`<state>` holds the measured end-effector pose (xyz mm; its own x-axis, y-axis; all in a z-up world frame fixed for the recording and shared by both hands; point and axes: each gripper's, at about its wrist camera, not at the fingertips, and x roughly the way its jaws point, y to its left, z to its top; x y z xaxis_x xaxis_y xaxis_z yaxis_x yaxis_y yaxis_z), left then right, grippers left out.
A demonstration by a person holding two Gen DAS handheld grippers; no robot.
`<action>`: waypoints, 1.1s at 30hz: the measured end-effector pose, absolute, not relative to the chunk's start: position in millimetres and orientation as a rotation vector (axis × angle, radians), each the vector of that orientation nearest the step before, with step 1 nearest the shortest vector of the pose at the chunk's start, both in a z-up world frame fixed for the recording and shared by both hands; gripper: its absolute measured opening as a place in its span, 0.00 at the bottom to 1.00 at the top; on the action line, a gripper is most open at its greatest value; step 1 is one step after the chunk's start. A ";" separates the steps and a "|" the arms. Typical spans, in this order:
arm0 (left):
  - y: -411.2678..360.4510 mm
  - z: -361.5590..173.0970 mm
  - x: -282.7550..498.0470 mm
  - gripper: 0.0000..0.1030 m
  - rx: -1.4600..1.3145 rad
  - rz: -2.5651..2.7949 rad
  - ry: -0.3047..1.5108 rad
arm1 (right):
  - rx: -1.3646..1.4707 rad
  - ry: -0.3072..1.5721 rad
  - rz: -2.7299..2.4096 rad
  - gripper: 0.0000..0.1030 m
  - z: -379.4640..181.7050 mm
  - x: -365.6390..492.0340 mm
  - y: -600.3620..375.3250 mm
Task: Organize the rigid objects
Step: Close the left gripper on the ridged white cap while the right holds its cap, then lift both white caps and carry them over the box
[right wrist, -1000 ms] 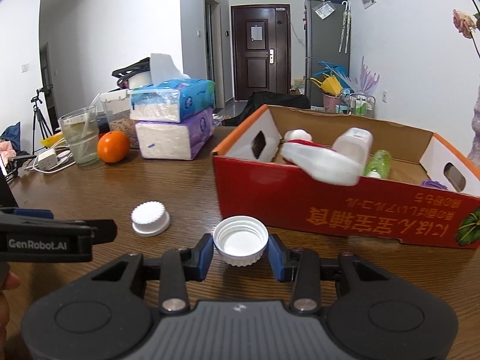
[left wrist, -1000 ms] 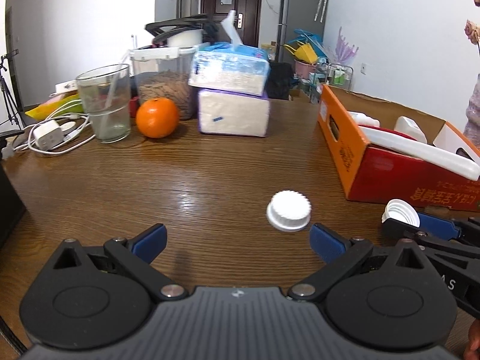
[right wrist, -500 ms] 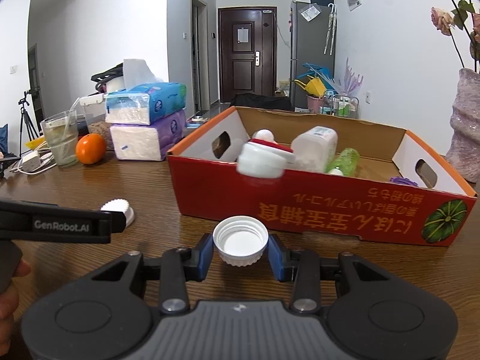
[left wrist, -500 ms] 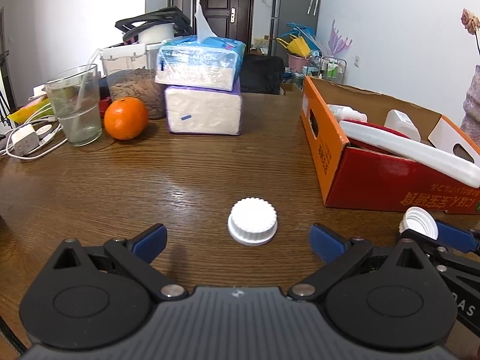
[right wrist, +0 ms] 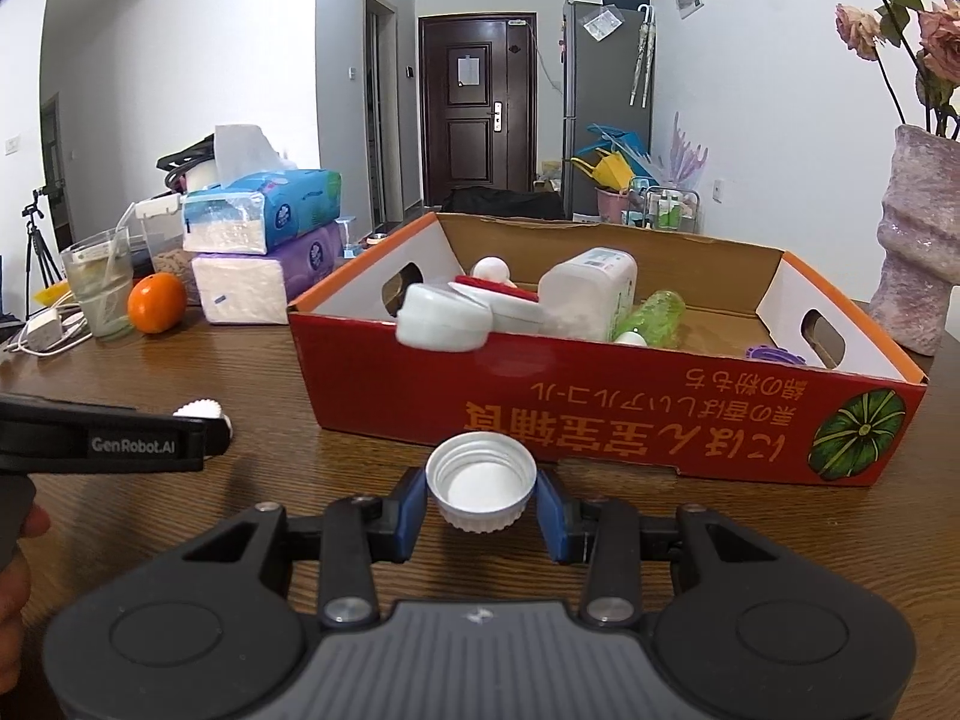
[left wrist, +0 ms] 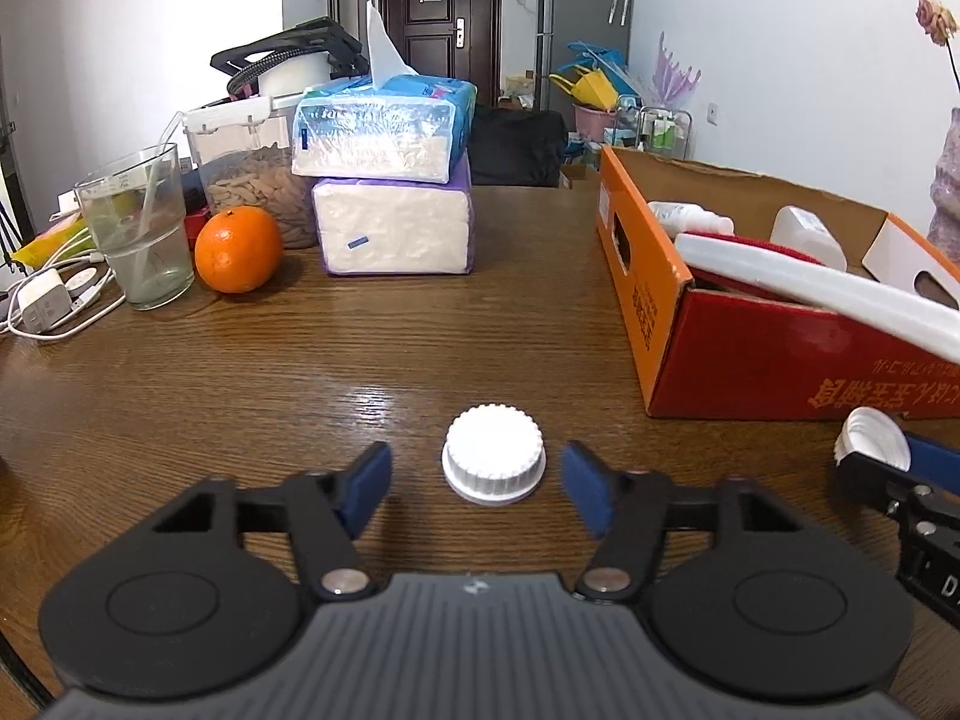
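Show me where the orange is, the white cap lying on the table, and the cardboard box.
orange (left wrist: 239, 249), left wrist view, middle of its peel.
white cap on the table (left wrist: 494, 461), left wrist view, centre of its closed top.
cardboard box (right wrist: 600, 414), right wrist view, bare part of its red front wall.

The walls (right wrist: 180, 60) are white and plain. At the far end there is a dark brown door (right wrist: 477, 114), and beside it a grey fridge (right wrist: 606, 102) with papers on its front. The table (left wrist: 240, 372) is dark wood with a clear grain, and the light reflects softly on it. A tripod (right wrist: 36, 240) stands at the left wall.
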<state>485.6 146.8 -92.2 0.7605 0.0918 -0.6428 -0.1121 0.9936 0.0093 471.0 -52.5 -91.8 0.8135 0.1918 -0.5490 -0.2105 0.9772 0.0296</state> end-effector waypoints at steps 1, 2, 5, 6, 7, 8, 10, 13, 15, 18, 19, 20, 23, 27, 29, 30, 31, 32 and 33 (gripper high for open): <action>147.3 -92.5 485.8 0.48 -0.032 0.111 0.701 | -0.033 0.582 0.214 0.37 -91.9 471.0 -53.6; 147.8 -92.8 486.0 0.40 -0.034 0.107 0.705 | -0.032 0.582 0.213 0.37 -91.9 470.7 -54.6; 147.9 -93.0 485.3 0.31 -0.033 0.100 0.707 | -0.031 0.579 0.211 0.37 -91.5 469.2 -57.9; 147.2 -93.0 485.0 0.31 -0.027 0.099 0.705 | -0.030 0.578 0.210 0.37 -91.4 468.8 -59.0; 146.0 -92.9 484.3 0.31 -0.022 0.099 0.704 | -0.030 0.578 0.207 0.37 -91.3 468.3 -60.2; 145.1 -93.0 483.8 0.31 -0.018 0.100 0.702 | -0.029 0.577 0.206 0.37 -91.1 467.7 -61.4; 144.0 -92.6 482.7 0.30 -0.014 0.102 0.698 | -0.027 0.575 0.203 0.37 -90.8 466.2 -63.6; 143.0 -91.0 480.5 0.30 -0.018 0.104 0.688 | -0.025 0.575 0.199 0.37 -90.5 464.8 -66.6; 141.8 -89.8 478.1 0.30 -0.020 0.106 0.680 | -0.025 0.574 0.198 0.37 -90.6 463.9 -68.4; 139.0 -87.5 474.5 0.30 -0.021 0.109 0.667 | -0.024 0.571 0.196 0.37 -90.2 461.7 -71.4; 138.0 -87.0 473.1 0.30 -0.023 0.108 0.663 | -0.023 0.570 0.196 0.37 -90.2 460.8 -72.5; 137.2 -86.3 471.7 0.30 -0.025 0.108 0.660 | -0.023 0.569 0.195 0.37 -89.9 459.5 -74.3; 133.5 -84.1 466.2 0.30 -0.027 0.110 0.650 | -0.021 0.566 0.193 0.37 -89.6 456.8 -78.2; 128.3 -81.6 457.7 0.30 -0.036 0.107 0.638 | -0.017 0.561 0.188 0.37 -88.2 451.9 -84.8; 124.4 -80.4 452.7 0.30 -0.038 0.106 0.633 | -0.013 0.557 0.185 0.37 -87.1 448.9 -89.0; 121.9 -79.6 449.6 0.30 -0.040 0.105 0.630 | -0.011 0.554 0.183 0.37 -86.4 447.2 -91.4; 119.4 -78.6 446.5 0.30 -0.041 0.106 0.626 | -0.010 0.551 0.182 0.37 -85.8 445.4 -93.6; 116.9 -77.5 443.2 0.30 -0.045 0.105 0.623 | -0.009 0.549 0.181 0.37 -85.4 443.7 -95.8; 114.8 -76.3 439.9 0.30 -0.050 0.101 0.619 | -0.007 0.546 0.179 0.37 -84.7 441.5 -98.5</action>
